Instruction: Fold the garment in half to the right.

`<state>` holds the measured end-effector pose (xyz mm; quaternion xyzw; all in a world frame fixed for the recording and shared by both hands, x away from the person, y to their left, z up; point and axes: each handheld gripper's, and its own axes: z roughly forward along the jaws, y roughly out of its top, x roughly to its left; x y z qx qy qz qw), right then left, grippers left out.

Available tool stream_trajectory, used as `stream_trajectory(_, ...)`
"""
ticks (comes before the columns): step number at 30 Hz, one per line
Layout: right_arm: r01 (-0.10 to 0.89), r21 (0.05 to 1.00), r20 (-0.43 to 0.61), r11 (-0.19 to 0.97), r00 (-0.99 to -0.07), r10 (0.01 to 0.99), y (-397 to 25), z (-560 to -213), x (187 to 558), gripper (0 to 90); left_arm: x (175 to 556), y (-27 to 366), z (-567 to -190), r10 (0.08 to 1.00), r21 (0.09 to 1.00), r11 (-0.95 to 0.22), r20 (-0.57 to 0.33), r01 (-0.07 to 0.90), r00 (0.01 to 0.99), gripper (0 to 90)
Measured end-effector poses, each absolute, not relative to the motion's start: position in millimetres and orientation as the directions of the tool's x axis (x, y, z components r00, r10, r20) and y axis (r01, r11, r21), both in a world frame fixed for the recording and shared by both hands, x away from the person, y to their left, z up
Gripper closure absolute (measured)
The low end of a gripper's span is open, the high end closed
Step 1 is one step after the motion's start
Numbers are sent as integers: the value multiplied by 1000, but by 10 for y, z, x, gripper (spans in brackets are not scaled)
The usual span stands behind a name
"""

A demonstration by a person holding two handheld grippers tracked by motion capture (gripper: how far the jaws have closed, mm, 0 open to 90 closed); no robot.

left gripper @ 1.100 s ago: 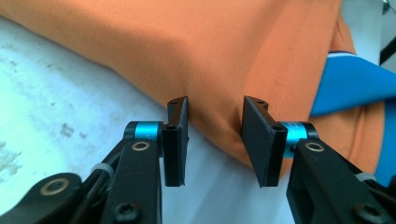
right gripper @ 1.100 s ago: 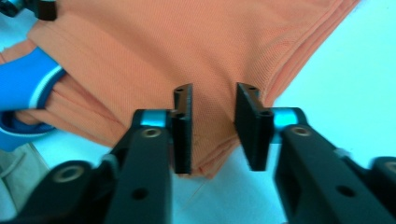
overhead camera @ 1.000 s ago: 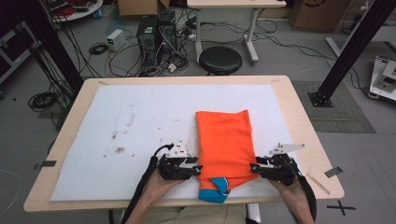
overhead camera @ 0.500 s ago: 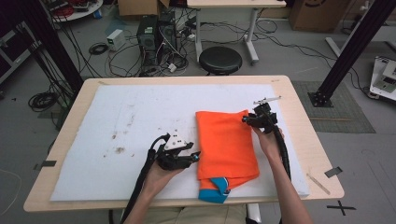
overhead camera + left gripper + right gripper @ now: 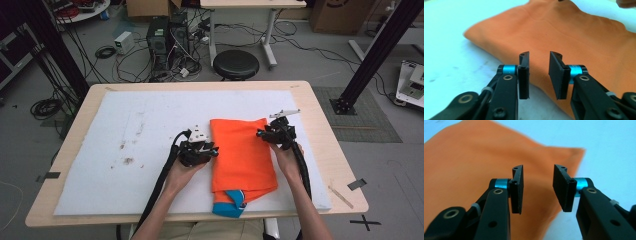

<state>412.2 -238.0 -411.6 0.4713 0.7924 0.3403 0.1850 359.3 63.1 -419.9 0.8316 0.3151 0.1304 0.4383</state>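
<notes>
a folded orange cloth [image 5: 242, 155] is laid on the white mat [image 5: 125, 130], its long axis running away from the person. the left gripper [image 5: 212, 150], jaws parted and empty, is held at its left edge; farther off, the right gripper [image 5: 261, 134], likewise parted, is held at the far right corner.

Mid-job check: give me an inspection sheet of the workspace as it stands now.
Surface: white mat on a wooden table, brown stains left of centre.
Job's things: folded orange cloth flat on the mat; blue part sticks out at the near end.
Clutter: nothing seen.
Grippers: left tool open at the cloth's left edge; right tool open at its right edge; neither holds anything.
Cables: a black cable trails along each forearm.
Surroundings: black stool, computer tower, floor cables.
</notes>
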Motion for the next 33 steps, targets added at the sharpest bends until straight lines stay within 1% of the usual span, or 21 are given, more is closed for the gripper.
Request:
stream_trajectory(1, 630, 698, 33, 340, -503, 863, -2372, -4158, 4102, 625, 3607, 618, -4226, 637, 798, -432, -59, 420, 768, 724)
stream_trajectory(3, 672, 652, 45, 351, -497, 867, -2392, -4260, 4130, 633, 3625, 598, -4298, 639, 774, -453, -65, 443, 767, 725)
stream_trajectory(6, 688, 658, 92, 306, -477, 874, -2485, -4307, 4138, 667, 3613, 608, -4350, 646, 760, -462, -64, 457, 761, 734)
stream_trajectory(7, 684, 661, 76, 311, -472, 878, -2508, -4302, 4132, 666, 3609, 612, -4361, 646, 762, -463, -60, 454, 761, 734)
stream_trajectory(9, 681, 667, 71, 302, -462, 884, -2543, -4299, 4104, 621, 3615, 629, -4359, 643, 760, -465, -62, 453, 764, 731)
stream_trajectory(10, 684, 667, 67, 297, -451, 890, -2552, -4291, 4082, 543, 3609, 640, -4343, 648, 767, -461, -53, 446, 760, 706)
stream_trajectory(12, 678, 682, 81, 275, -444, 893, -2573, -4265, 4012, 479, 3577, 702, -4281, 642, 790, -445, -48, 422, 765, 624)
stream_trajectory(14, 637, 730, 97, 247, -454, 886, -2611, -4221, 3890, 413, 3521, 809, -4198, 639, 825, -394, -71, 405, 766, 540)
stream_trajectory(15, 607, 761, 95, 229, -454, 886, -2630, -4202, 3822, 381, 3492, 873, -4152, 642, 837, -383, -63, 391, 764, 510)
stream_trajectory(17, 560, 805, 109, 196, -465, 879, -2678, -4173, 3692, 347, 3447, 1009, -4075, 649, 853, -359, -64, 379, 758, 451)
stream_trajectory(18, 547, 817, 121, 182, -470, 874, -2702, -4168, 3640, 322, 3429, 1087, -4038, 647, 855, -354, -69, 380, 759, 426)
stream_trajectory(19, 543, 821, 126, 175, -472, 872, -2727, -4166, 3597, 294, 3411, 1174, -4004, 649, 858, -349, -69, 377, 758, 422)
stream_trajectory(21, 549, 822, 163, 148, -477, 864, -2781, -4175, 3522, 264, 3359, 1356, -3958, 659, 867, -325, -79, 378, 748, 387)
stream_trajectory(23, 546, 830, 202, 110, -479, 854, -2831, -4194, 3444, 266, 3294, 1564, -3928, 663, 881, -292, -93, 371, 742, 378)
stream_trajectory(27, 519, 853, 246, 59, -499, 831, -2879, -4195, 3275, 265, 3155, 1981, -3896, 689, 905, -244, -91, 348, 719, 377)
stream_trajectory(33, 500, 859, 188, 105, -500, 845, -2878, -4162, 3158, 236, 3017, 2511, -3967, 727, 894, -235, -99, 382, 679, 352)
